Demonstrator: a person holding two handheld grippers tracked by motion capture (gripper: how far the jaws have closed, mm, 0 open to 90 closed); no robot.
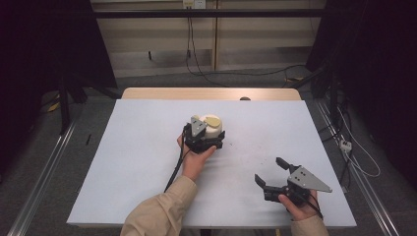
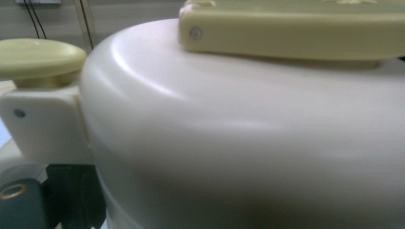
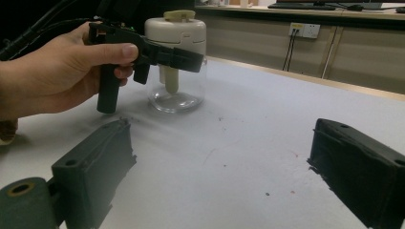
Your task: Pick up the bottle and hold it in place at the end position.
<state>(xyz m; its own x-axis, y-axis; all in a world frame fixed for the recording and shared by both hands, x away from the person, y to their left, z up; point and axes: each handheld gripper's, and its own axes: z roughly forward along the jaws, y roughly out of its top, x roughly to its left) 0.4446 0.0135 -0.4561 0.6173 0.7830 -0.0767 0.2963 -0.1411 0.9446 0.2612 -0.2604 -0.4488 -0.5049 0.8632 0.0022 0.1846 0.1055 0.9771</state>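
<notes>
A jar with a clear glass body point(image 3: 176, 93) and a cream lid point(image 3: 175, 31) stands near the middle of the table point(image 1: 147, 167). In the high view the jar point(image 1: 213, 125) sits just beyond my left gripper point(image 1: 202, 138). One black jaw lies across the jar's near side right under the lid, as the right gripper view of the left gripper point(image 3: 167, 56) shows. Up close, the lid point(image 2: 239, 143) carries a pale yellow handle point(image 2: 296, 28) and a side knob point(image 2: 38, 57). My right gripper point(image 1: 269, 169) hovers open at the front right, its jaws wide apart point(image 3: 224, 133) around nothing.
The table is covered with a pale blue-grey sheet bearing small dark specks point(image 3: 266, 193). Cables point(image 1: 196, 64) run over the floor behind the table, and metal rails point(image 1: 44, 167) flank its sides. A wall socket point(image 3: 304, 30) sits on the far wall.
</notes>
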